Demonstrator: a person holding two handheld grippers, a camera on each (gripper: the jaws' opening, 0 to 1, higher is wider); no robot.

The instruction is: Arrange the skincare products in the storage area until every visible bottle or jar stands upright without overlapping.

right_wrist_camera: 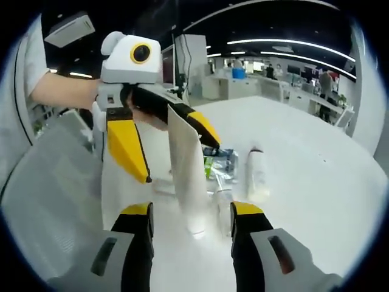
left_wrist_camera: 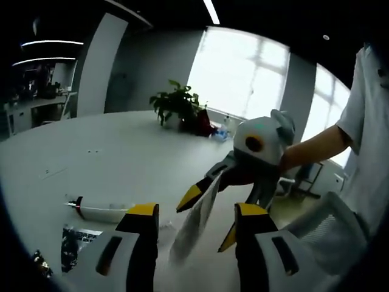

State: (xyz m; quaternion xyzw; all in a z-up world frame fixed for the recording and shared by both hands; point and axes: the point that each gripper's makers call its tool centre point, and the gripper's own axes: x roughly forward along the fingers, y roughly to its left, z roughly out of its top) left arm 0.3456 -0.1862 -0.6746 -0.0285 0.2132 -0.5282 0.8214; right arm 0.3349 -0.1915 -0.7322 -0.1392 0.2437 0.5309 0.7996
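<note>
A white squeeze tube (left_wrist_camera: 196,220) stands on its narrow end on the white table (left_wrist_camera: 121,158), flat crimped end up. My left gripper (left_wrist_camera: 197,210) is open, with its yellow-tipped jaws wide on either side of the tube's lower part. My right gripper (left_wrist_camera: 208,220) reaches in from the right, also open, its jaws straddling the tube's upper part. In the right gripper view the same tube (right_wrist_camera: 185,176) rises between my right gripper (right_wrist_camera: 191,210) jaws, with the left gripper (right_wrist_camera: 179,159) spread around its top. Whether any jaw touches the tube is unclear.
A white bottle (left_wrist_camera: 100,211) with a dark cap lies on its side beside a dark packet (left_wrist_camera: 73,240). A lying white bottle (right_wrist_camera: 256,173) and greenish packets (right_wrist_camera: 219,161) sit beyond the tube. A potted plant (left_wrist_camera: 176,103) stands far back. A mesh chair (right_wrist_camera: 55,182) is beside the table.
</note>
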